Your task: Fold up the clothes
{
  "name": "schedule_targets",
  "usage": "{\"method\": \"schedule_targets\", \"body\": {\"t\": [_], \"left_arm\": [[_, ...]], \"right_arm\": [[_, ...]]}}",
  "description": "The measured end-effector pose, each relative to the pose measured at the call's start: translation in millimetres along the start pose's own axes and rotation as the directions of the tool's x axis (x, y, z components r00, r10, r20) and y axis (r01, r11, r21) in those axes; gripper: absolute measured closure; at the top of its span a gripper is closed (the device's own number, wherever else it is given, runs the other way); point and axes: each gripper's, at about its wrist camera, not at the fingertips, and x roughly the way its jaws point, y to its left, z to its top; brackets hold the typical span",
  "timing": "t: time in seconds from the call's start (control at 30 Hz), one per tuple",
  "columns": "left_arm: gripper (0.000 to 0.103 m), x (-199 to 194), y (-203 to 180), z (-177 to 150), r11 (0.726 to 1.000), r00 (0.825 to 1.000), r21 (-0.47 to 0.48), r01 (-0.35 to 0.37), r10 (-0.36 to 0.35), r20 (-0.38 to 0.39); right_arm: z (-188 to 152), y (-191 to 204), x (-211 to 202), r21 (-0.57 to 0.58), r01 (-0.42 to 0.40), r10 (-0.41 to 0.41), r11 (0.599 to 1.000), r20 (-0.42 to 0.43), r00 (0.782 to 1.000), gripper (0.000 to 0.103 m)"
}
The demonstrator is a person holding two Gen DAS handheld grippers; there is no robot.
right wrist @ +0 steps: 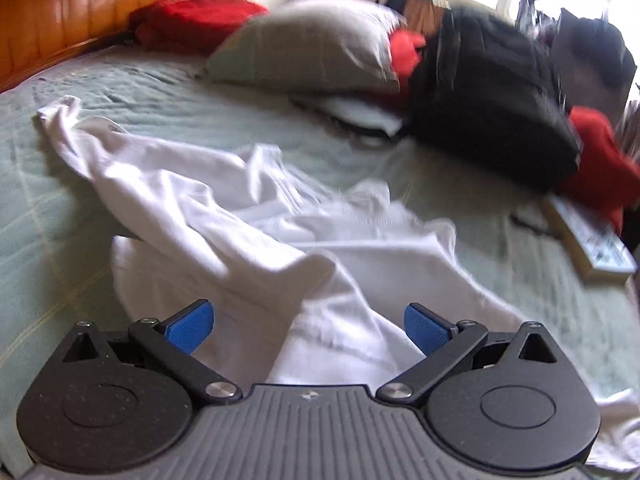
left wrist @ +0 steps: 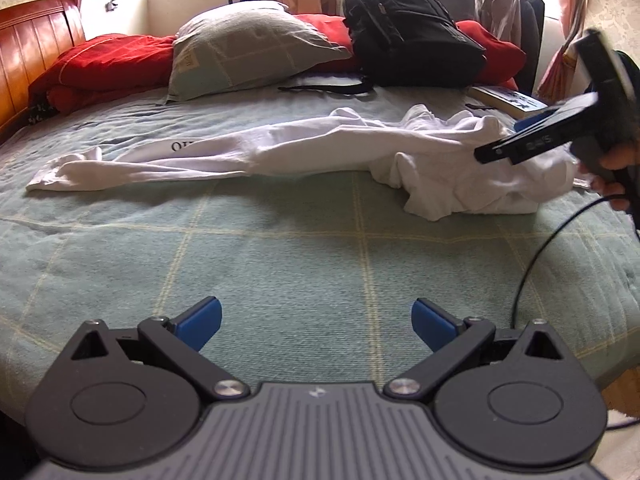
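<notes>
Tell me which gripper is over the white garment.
The right gripper, open above the garment's bunched end; the left gripper hovers over bare green bedspread.

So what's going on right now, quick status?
Left gripper open, over bare bedspread. Right gripper open, above the crumpled white garment. Backpack and book lie beyond it.

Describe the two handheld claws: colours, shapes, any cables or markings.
Both look alike. The left claw has a ribbed grey body, two round black discs, black link arms with silver bolts, and blue textured pads. The right claw matches; seen from the left wrist view, it has a black handle, faint lettering on one finger, and a thin black cable trailing down.
</notes>
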Motion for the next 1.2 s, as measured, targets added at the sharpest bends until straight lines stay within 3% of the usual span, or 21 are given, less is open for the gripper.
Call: {"method": "schedule_targets", "body": {"t": [0.17,0.4,0.53,0.6,0.77,1.07,1.2], "left_arm": [[0.002,4,-3,0,1.000,1.000,0.002,0.014,-0.014,-0.001],[0.002,-1,7,-7,1.000,1.000,-0.021,-0.009,0.009,-0.012],[0.002,-2,15,-9,0.999,0.999,-0.040,-0.030,0.029,-0.020],[0.002,0,16,-9,0.999,0.999,-0.043,-0.026,0.025,-0.021],[0.002,8,12,-5,1.000,1.000,-0.025,0.009,-0.010,-0.022],[0.002,28,-12,4,0.992,0.992,0.017,0.125,-0.124,-0.030],[0.002,40,-22,8,0.978,0.978,0.015,0.207,-0.206,-0.035]], "right_arm": [[-2,39,-29,-0.100,-0.048,0.056,0.994,0.075,0.996,0.000],[0,112,19,-0.277,0.065,-0.050,0.959,0.060,0.997,0.000],[-3,132,44,-0.344,0.172,-0.145,0.923,0.102,0.984,0.000],[-3,129,49,-0.352,0.251,-0.219,0.902,0.129,0.967,0.000],[-4,99,25,-0.313,0.260,-0.233,0.913,0.122,0.965,0.000],[-7,56,-29,-0.237,0.356,-0.318,0.904,0.183,0.930,0.000],[-12,43,-40,-0.184,0.299,-0.269,0.936,0.174,0.947,0.000]]}}
